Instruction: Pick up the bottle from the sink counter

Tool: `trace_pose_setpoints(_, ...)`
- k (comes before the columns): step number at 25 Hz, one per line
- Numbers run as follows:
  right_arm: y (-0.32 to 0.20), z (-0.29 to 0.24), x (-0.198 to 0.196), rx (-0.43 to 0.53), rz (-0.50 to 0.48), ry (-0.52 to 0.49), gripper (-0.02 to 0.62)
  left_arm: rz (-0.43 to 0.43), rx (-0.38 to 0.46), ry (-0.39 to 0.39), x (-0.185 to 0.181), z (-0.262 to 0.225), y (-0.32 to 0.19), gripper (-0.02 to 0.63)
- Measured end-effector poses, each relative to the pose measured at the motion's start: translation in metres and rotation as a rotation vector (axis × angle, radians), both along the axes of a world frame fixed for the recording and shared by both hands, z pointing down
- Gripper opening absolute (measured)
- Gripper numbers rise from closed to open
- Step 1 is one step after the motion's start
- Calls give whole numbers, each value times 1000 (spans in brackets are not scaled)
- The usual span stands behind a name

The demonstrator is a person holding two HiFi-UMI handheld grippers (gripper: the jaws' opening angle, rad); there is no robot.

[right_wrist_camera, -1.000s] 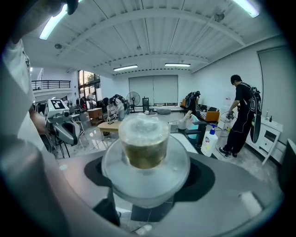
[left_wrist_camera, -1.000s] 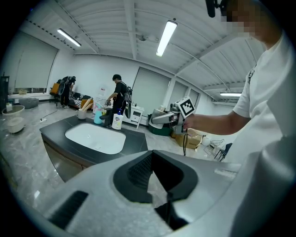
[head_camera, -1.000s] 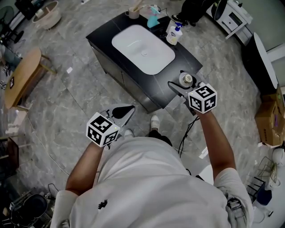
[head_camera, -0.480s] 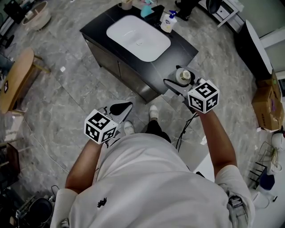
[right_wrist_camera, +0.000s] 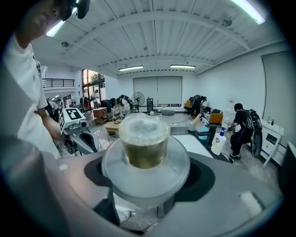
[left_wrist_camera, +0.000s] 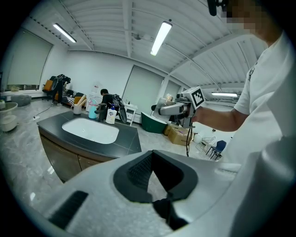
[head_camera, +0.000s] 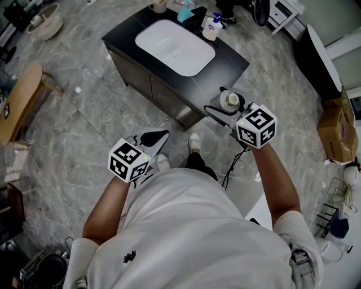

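A small clear bottle (head_camera: 230, 100) with a frosted cap and yellowish liquid sits between the jaws of my right gripper (head_camera: 225, 102), which is shut on it. It hangs in the air over the floor, just off the near corner of the dark sink counter (head_camera: 225, 62). In the right gripper view the bottle (right_wrist_camera: 144, 139) fills the middle, upright, with the right gripper (right_wrist_camera: 146, 163) clasping its wide body. My left gripper (head_camera: 161, 136) is held low by my left side, shut and empty; in its own view the left gripper (left_wrist_camera: 152, 152) points toward the counter (left_wrist_camera: 125, 143).
A white basin (head_camera: 175, 48) is set into the counter. At its far edge stand a pump soap bottle (head_camera: 212, 28), a blue item (head_camera: 185, 14) and a cup (head_camera: 159, 7). A wooden table (head_camera: 20, 101) stands left, a cardboard box (head_camera: 333, 127) right, cables (head_camera: 234, 163) on the floor.
The right gripper has drawn the bottle back from the counter's corner to over the floor. The counter now lies farther from me. The left gripper has barely moved.
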State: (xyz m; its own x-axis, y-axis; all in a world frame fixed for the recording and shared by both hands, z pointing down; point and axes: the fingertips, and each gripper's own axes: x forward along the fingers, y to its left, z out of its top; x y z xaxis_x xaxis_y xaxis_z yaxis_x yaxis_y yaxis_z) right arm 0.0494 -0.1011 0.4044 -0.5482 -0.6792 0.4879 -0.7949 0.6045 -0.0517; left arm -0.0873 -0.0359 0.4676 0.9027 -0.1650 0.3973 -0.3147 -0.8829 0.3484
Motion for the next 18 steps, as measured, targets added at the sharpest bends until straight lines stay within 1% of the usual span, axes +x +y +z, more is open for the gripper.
trace_pose_setpoints(11, 5, 0, -16, -14, -16, -21, 356, -10, -8, 3, -9, 1, 2, 6)
trace_pose_setpoints(14, 3, -1, -16, -21, -6, -48, 356, -13, -9, 5, -10, 1, -1, 6)
trace_pose_setpoints(18, 0, 1, -12, -27, 4, -51, 356, -11, -13, 8, -10, 1, -3, 6)
